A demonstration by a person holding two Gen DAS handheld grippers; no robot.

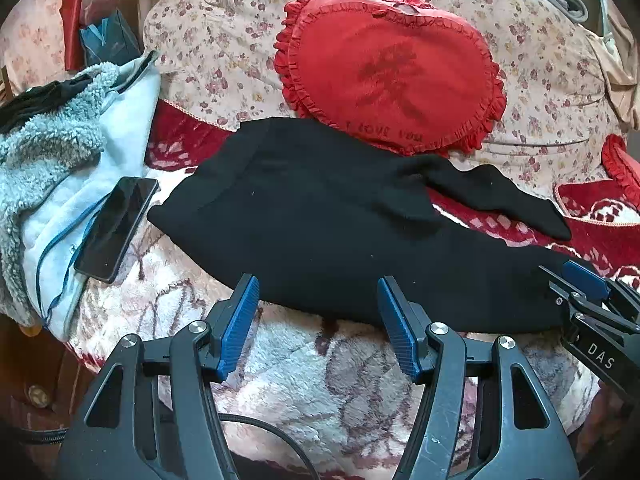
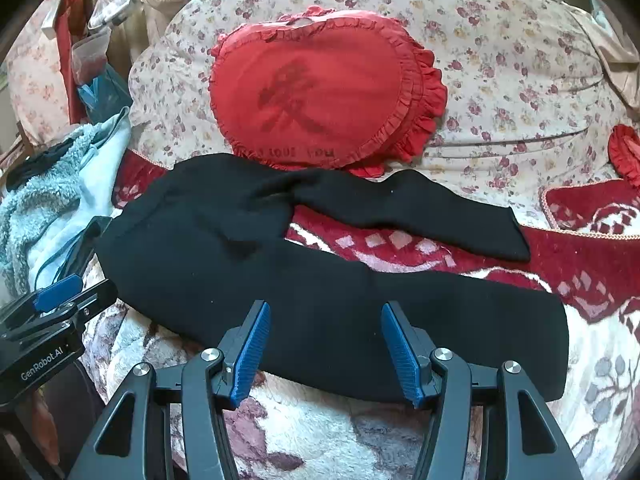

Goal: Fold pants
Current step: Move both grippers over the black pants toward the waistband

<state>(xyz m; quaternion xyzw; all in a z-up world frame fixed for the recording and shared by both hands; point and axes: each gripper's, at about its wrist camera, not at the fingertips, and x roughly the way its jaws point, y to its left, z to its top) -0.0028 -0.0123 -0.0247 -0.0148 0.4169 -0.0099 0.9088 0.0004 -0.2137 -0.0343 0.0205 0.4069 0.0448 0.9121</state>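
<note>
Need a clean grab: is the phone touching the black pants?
Apart. The left wrist view shows a strip of blanket between the phone and the black pants.

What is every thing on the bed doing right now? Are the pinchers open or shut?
black pants: spread out flat, legs apart, not folded yet.
left gripper: open, holding nothing, at the pants' near edge.
right gripper: open, holding nothing, over the near leg.
red heart pillow: lying behind the pants, its lower edge touching them.
phone: screen dark, resting on the pale fleece garment.
</note>
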